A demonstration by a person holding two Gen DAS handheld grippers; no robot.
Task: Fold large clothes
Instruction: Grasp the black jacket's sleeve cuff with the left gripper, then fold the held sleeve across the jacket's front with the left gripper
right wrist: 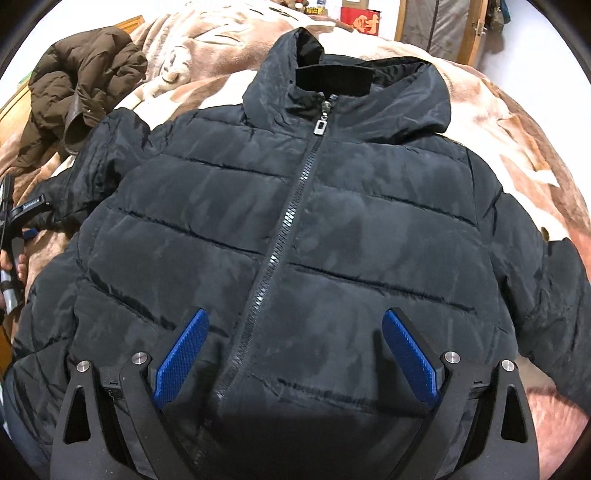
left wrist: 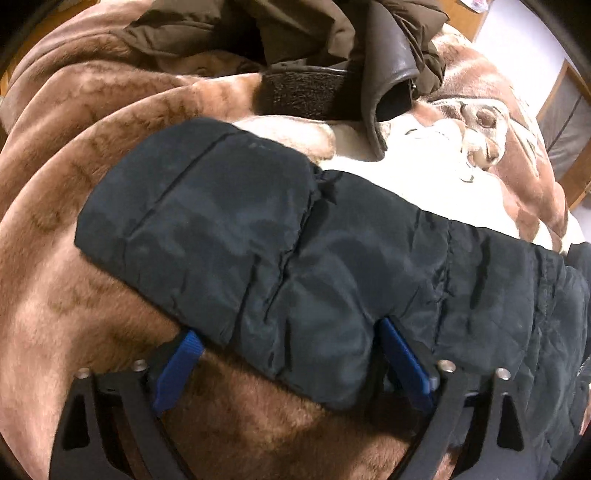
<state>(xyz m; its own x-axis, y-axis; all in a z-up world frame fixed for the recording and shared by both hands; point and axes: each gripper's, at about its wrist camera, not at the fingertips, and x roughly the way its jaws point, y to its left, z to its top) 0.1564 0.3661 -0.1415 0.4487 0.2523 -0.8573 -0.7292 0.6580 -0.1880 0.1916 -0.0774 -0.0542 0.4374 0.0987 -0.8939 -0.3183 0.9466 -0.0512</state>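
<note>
Left gripper [left wrist: 291,354]: jaws wide, straddling the cuff end of the black jacket's sleeve [left wrist: 229,236]; whether the pads press it cannot be told. Right gripper [right wrist: 295,354]: jaws spread wide, empty, above the lower front of the black puffer jacket [right wrist: 332,229] by its zipper [right wrist: 288,229]. Jacket: face up, zipped, flat on brown plush blanket [right wrist: 498,122]. Brown coat [right wrist: 81,85]: crumpled, beyond the sleeve.

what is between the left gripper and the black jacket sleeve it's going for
Nothing visible. The left gripper has its open jaws straddling the edge of the black jacket's sleeve, which lies flat on the brown blanket. The brown coat lies farther back on the blanket, clear of the sleeve.
</note>
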